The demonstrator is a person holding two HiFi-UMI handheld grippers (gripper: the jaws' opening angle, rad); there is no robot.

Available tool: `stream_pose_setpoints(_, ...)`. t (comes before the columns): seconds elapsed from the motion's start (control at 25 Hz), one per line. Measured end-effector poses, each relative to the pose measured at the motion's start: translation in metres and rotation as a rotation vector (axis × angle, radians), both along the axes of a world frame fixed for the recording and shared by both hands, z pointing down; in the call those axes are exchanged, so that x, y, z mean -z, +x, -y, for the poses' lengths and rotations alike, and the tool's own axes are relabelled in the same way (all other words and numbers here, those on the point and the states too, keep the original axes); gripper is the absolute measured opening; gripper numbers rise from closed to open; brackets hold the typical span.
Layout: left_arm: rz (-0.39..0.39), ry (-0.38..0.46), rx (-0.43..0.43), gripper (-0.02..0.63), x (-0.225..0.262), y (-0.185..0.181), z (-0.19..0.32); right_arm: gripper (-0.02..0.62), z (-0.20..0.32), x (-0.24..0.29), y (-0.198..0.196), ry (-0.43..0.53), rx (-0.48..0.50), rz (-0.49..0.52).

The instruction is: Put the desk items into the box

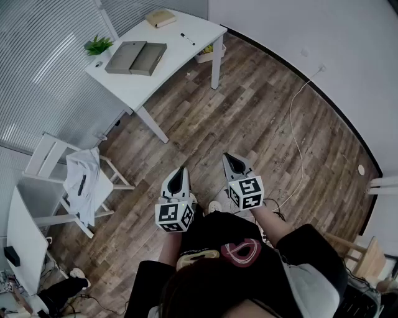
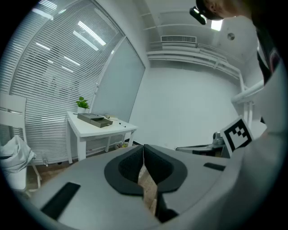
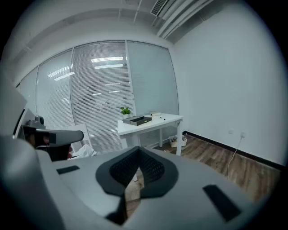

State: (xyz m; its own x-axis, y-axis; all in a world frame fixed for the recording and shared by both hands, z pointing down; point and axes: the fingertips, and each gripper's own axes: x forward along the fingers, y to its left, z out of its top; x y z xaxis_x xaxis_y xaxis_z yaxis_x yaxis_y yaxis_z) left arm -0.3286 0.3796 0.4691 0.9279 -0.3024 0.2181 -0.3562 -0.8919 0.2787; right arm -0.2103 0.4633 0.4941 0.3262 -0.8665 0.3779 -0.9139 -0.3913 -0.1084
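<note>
A white desk (image 1: 184, 26) stands far off at the top left. On it lie an open grey box (image 1: 135, 57), a small green plant (image 1: 97, 45), a tan book (image 1: 160, 18) and a black pen (image 1: 187, 38). The box (image 2: 94, 119) and plant (image 2: 82, 103) also show in the left gripper view, and the box (image 3: 137, 120) in the right gripper view. My left gripper (image 1: 182, 169) and right gripper (image 1: 227, 157) are held side by side over the wooden floor, well short of the desk. Both are shut with nothing between the jaws.
A white chair (image 1: 50, 155) draped with a white cloth (image 1: 84, 177) stands at the left. A small basket (image 1: 210, 53) sits under the desk. A white cable (image 1: 300, 143) runs over the floor at the right. Another white table (image 1: 25, 242) is at the lower left.
</note>
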Motion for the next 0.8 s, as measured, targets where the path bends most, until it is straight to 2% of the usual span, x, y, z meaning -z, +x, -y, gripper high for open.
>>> stream_pose_setpoints(0.28,-0.014,0.006,-0.036,0.02,0.006,0.0,0.032,0.008,0.034,0.011,0.0,0.024,-0.037,-0.013)
stream_pose_setpoints(0.6,-0.03,0.014,-0.092,0.02,0.003,0.004,0.087,0.009,0.069,0.017,0.013,0.091,-0.173,0.012)
stream_pose_setpoints(0.8,-0.009,0.015,-0.129,0.02,0.0,0.01,0.104,0.009,0.08,0.011,0.014,0.09,-0.193,0.031)
